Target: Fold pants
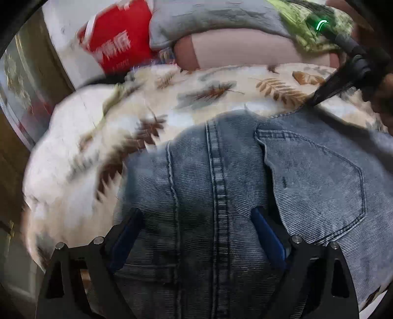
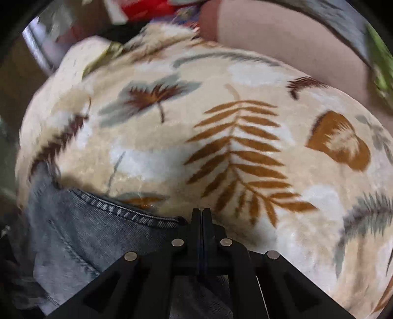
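Lying seat-up on the leaf-print blanket (image 2: 233, 137), the pants (image 1: 245, 184) are blue jeans, their centre seam running up the left wrist view and a back pocket (image 1: 319, 186) to the right of that seam. The left tool (image 1: 196, 235) hangs spread wide over the jeans, one blue-padded finger on each side of the seam, with nothing pinched between the pads. The right tool (image 2: 202, 216) is clenched tight, its two black fingers pressed together at the stitched edge of the jeans; it seems to nip the denim there, though the cloth at the fingertips is too hidden to be sure. In the left wrist view that same tool reaches the far right edge of the jeans, beyond the pocket. Past the jeans, at the blanket's far side, lie a pink pillow (image 1: 245, 51), a grey cloth (image 1: 211, 22) on top of it and a red bag (image 1: 118, 36) with white lettering further left, all blurred.
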The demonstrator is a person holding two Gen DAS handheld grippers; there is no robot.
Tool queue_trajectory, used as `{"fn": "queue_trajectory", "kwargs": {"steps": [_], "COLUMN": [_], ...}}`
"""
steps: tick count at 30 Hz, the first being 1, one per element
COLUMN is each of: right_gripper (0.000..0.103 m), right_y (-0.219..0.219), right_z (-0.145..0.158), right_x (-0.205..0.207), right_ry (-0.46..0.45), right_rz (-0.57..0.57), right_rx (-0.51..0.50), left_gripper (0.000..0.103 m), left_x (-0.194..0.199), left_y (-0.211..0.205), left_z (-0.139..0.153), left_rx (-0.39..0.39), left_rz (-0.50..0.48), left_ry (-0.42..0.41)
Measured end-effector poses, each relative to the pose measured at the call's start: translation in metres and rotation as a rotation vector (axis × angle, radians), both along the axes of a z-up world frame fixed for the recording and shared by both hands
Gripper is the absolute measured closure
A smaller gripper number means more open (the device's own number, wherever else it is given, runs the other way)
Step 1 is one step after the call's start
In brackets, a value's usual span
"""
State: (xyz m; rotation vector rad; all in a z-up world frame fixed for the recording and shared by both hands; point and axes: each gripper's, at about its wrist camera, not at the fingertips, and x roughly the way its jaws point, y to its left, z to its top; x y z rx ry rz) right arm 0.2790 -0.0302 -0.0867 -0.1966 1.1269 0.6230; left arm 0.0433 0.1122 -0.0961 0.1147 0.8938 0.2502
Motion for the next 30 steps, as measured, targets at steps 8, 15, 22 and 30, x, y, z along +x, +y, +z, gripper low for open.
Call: {"fn": "queue_trajectory", "kwargs": {"steps": [8,15,22,30], "right_gripper": [0.036,0.036,0.042,0.035], "right_y": [-0.099,-0.190,-0.263,-0.333], "right_z": [0.047,-0.008,0.012,0.041], "right_x": [-0.109,-0.081,-0.073,-0.213], "right_ry": [0.060,0.155,0.109,0.137], "right_rz": [-0.127,-0.319,-0.528,-0.595], "right_rx": [0.207,0.205,0.462,0.535], "left_gripper": [0.010,0.009,0.009,0.009], "left_x": [0.003,0.003,0.001,-0.011], "left_y": [0.004,0.004,0.004,0.002], "left_z": [0.000,0.001,0.004,0.029], "left_rx": [-0.031,-0.015,-0.018,-0.035], "left_rz": [0.029,0.035,0.040,0.032], "left_ry": [0.000,-0.011,-0.026,-0.104]}}
